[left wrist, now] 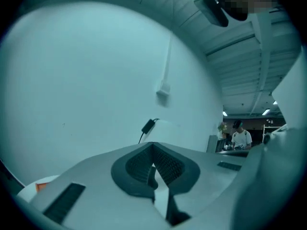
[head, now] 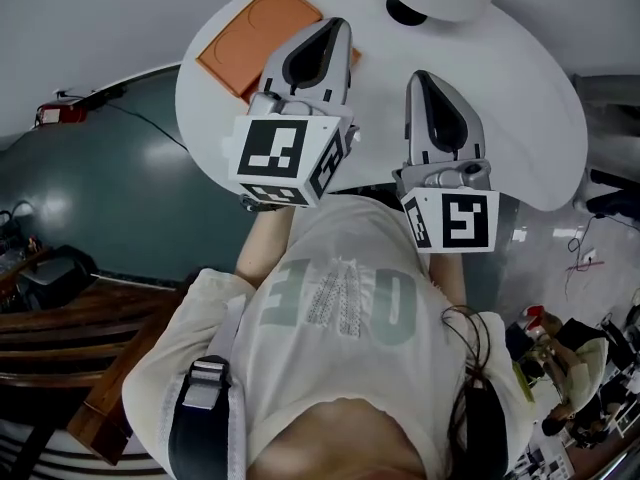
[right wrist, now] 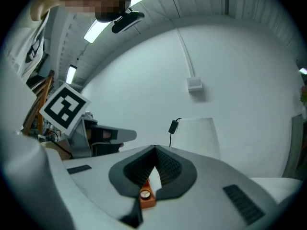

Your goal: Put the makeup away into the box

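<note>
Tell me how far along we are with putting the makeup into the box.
Done: unconfirmed; no makeup shows on the table, only the orange box, contents unseen. In hand: nothing certain; left gripper and right gripper hover clear of the table, jaws together, a small orange piece low between the right jaws. Left: check the box.

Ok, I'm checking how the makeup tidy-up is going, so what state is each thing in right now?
Left hand-held gripper: shut, nothing between its jaws.
Right hand-held gripper: shut on the small orange makeup item.
Small orange makeup item: held up in the right jaws.
Orange box: lying flat on the white table, partly hidden behind the left hand-held gripper; open or closed can't be told.
</note>
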`<state>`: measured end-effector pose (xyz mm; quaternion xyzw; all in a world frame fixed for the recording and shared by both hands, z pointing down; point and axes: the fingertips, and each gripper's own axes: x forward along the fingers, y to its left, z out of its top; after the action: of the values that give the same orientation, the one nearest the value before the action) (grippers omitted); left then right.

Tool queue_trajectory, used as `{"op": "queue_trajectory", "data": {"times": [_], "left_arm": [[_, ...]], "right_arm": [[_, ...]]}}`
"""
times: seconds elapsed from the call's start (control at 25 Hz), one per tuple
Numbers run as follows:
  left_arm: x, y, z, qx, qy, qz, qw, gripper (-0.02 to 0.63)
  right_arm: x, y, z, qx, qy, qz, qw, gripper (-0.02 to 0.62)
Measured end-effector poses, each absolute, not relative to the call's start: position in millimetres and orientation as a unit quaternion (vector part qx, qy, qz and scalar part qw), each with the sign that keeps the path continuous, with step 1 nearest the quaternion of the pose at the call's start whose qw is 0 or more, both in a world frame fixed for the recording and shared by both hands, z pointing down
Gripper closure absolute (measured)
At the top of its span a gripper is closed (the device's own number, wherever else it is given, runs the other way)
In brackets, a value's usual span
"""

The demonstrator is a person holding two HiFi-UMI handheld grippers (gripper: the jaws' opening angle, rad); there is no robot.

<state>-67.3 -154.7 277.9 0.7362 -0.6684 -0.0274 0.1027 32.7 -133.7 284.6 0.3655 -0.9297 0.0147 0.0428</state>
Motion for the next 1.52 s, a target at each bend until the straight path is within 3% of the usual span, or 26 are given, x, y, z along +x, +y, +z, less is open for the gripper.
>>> {"op": "queue_trajectory", "data": {"times": [0.2,0.6,0.64,0.68,0.92,1.28,1.52], "left_arm": [[-59.5,-138.5,237.4,0.723,-0.688,-0.05,0.024,0.6],[-35.1,-142.6,240.3,0.752,-0.658,-0.033,0.014,0.599],[-23.6,-145.4,244.4,0.768,-0.639,-0.02,0.015,0.551],[-11.0,-148.7,250.3,0.785,-0.619,-0.006,0.021,0.457],[59.6,-181.5,316.0,0.835,-0.54,0.084,0.06,0.331],[126.3,-223.5,505.3,0.814,-0.498,0.237,0.182,0.248],[130.6,-244.2,556.1,0.787,-0.514,0.262,0.216,0.227]], "right_arm": [[40.1,-124.7,274.8,0.367,-0.93,0.008,0.028,0.591],[61.9,-120.3,269.3,0.393,-0.919,0.028,0.006,0.591],[67.4,-120.6,268.5,0.402,-0.915,0.029,0.006,0.591],[73.3,-121.0,267.4,0.41,-0.911,0.03,0.006,0.591],[117.1,-127.9,273.7,0.462,-0.886,0.047,0.005,0.591],[197.6,-133.7,303.9,0.526,-0.847,0.072,0.027,0.591],[226.1,-144.6,329.6,0.529,-0.842,0.099,0.036,0.591]]}}
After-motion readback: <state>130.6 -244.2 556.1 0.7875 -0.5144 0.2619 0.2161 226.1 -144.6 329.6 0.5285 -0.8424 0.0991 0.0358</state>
